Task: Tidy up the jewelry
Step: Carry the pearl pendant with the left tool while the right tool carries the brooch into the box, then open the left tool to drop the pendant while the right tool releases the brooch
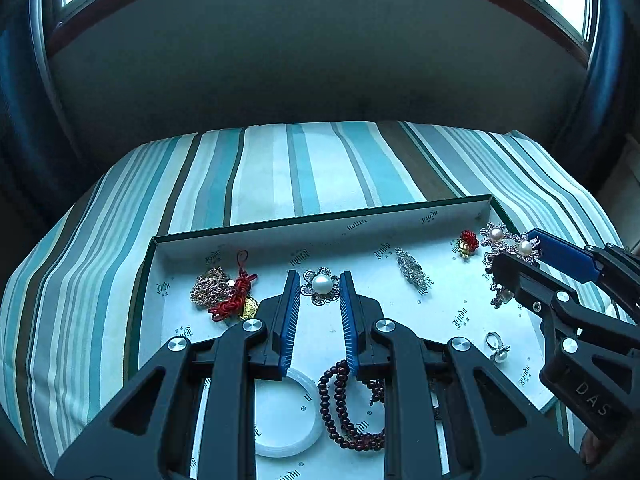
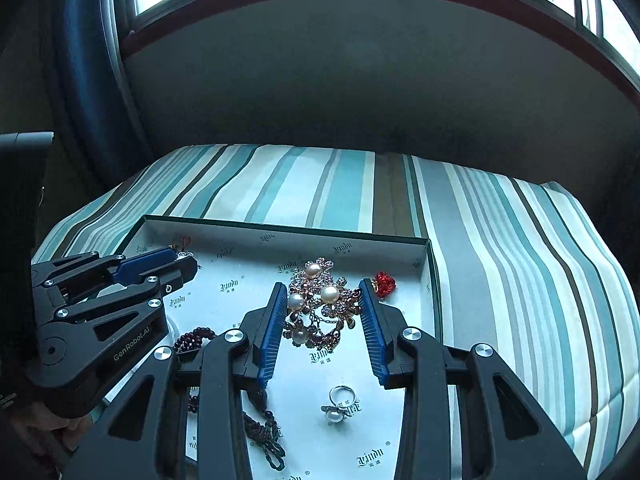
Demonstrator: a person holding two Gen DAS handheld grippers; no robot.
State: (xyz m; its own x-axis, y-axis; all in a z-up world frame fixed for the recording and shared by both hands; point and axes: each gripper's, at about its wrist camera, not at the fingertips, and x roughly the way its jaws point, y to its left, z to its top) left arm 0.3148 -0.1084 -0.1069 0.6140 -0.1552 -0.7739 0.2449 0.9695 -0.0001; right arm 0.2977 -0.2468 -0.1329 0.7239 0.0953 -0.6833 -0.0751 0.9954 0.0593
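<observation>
Tray point(image 1: 460, 210), white-lined, on the striped bed point(image 1: 320, 160); my stock for sorting lies inside. My left claw point(image 1: 320, 280) hangs open and empty above the pearl brooch point(image 1: 321, 285), with the gold chain point(image 1: 208, 288) and red knot charm point(image 1: 236, 296) just beside it. My right claw point(image 2: 324, 304) is open around the pearl cluster point(image 2: 320, 304), pads apart from it; pearl ring point(image 2: 339, 404) nearer me. Risk: the cluster's loose chains may snag and drag neighbours, or slip from a shallow pinch.
</observation>
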